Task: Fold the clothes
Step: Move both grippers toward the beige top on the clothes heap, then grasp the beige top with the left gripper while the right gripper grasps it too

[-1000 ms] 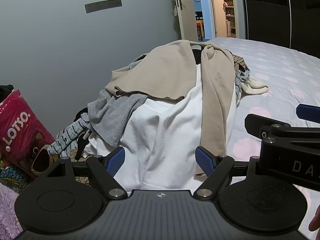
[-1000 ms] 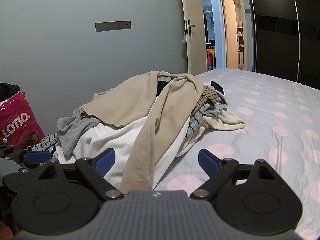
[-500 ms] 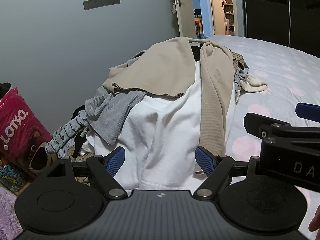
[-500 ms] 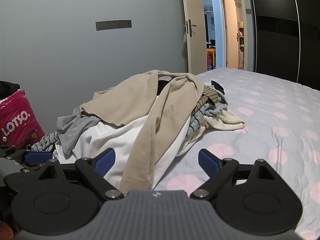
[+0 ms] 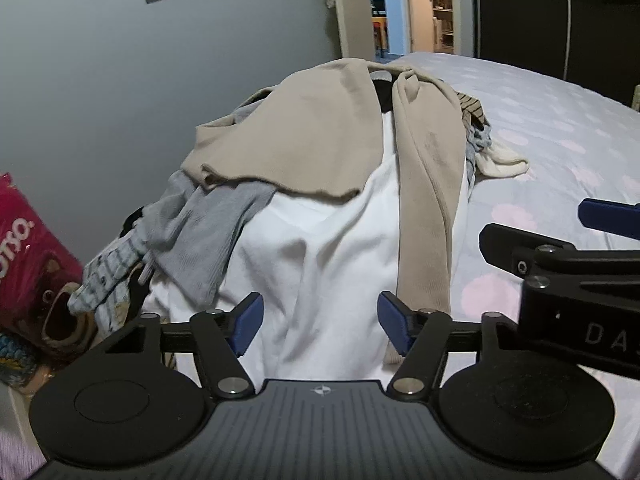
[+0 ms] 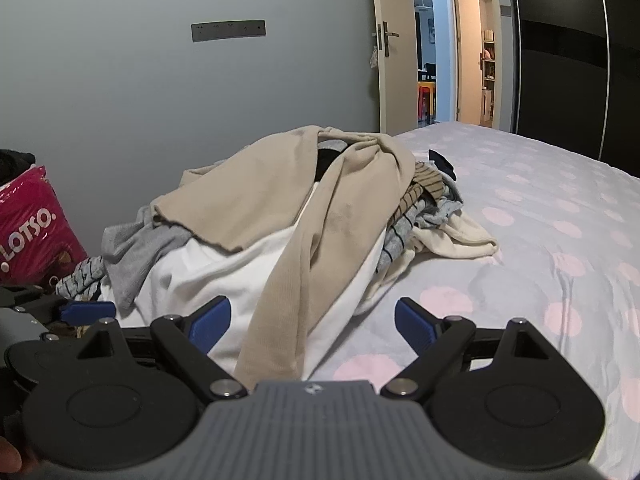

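A black garment (image 6: 442, 165) behind the pile (image 6: 280, 224) is shown only in the right view. Both hand-held grippers, left (image 5: 320, 322) and right (image 6: 313, 320), are angled down at the pile, released; the left jaws have just been closing on nothing.

Pretty dim, flat indoor light in both views, soft shadows only. Brightest spot is the lit doorway (image 6: 464, 60) at the back. Heavy fisheye bending and dark corners; the pink bag (image 5: 24, 248) at the left edge looks smeared.

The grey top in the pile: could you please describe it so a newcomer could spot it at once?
On the bed lies a clothes pile. The grey top hangs off its wall-side edge, below the beige garment and beside the white shirt. It alone is plain grey.
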Motion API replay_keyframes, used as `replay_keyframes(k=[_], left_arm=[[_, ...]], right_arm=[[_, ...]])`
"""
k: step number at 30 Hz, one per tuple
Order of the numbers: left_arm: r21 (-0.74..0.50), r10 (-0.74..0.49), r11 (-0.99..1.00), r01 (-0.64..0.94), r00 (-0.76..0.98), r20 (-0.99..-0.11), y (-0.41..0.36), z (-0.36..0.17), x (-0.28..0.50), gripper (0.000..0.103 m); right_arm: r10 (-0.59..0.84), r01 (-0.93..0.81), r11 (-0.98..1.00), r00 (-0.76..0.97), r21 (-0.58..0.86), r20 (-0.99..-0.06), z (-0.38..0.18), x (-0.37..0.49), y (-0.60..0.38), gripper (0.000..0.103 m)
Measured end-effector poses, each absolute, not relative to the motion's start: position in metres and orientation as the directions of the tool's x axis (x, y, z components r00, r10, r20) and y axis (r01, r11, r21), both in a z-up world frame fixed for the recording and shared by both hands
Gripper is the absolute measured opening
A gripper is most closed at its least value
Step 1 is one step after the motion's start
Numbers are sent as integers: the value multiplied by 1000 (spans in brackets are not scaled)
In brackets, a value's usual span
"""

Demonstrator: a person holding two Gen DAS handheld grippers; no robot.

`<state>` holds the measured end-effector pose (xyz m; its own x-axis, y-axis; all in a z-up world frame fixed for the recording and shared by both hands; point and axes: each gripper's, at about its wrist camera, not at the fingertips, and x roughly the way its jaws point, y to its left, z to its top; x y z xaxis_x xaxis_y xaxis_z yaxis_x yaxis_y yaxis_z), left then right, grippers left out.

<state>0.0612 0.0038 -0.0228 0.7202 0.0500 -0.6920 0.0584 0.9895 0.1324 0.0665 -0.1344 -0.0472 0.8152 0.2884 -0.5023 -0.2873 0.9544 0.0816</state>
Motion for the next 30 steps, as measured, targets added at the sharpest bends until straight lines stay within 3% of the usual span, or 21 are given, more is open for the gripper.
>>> replay_keyframes(k=[5, 10, 15, 19, 22, 24, 26, 27, 28, 30], left_arm=[[123, -2, 984, 129, 700, -714, 19, -19, 98, 49], [137, -68, 964, 226, 713, -697, 28, -18, 131, 48], [171, -111, 937, 304, 723, -682, 22, -25, 150, 48], [181, -135, 921, 346, 717, -684, 16, -31, 156, 51], [191, -134, 915, 355, 715, -686, 11, -36, 161, 50], [181, -144, 916, 358, 714, -685, 9, -38, 165, 44], [174, -154, 915, 364, 714, -683, 6, -37, 167, 24], [174, -152, 916, 362, 714, -683, 5, -37, 167, 19], [171, -152, 918, 359, 714, -684, 4, -36, 168, 6], [144, -163, 926, 348, 715, -680, 5, -31, 168, 2]], right_arm=[[300, -300, 950, 797, 88, -524, -41, 92, -123, 75], [304, -323, 944, 771, 68, -560, -47, 127, -100, 59], [286, -311, 948, 744, 65, -604, -60, 158, -90, 35], [290, -305, 948, 711, 91, -640, -70, 178, -91, 30], [298, -316, 944, 694, 95, -655, -74, 186, -92, 19], [300, -324, 942, 686, 91, -663, -75, 187, -91, 10], [291, -325, 943, 688, 77, -664, -75, 186, -90, 8], [287, -324, 943, 690, 70, -665, -75, 186, -89, 7], [280, -320, 945, 694, 65, -663, -73, 185, -90, 7], [260, -306, 951, 708, 47, -657, -68, 181, -92, 6]])
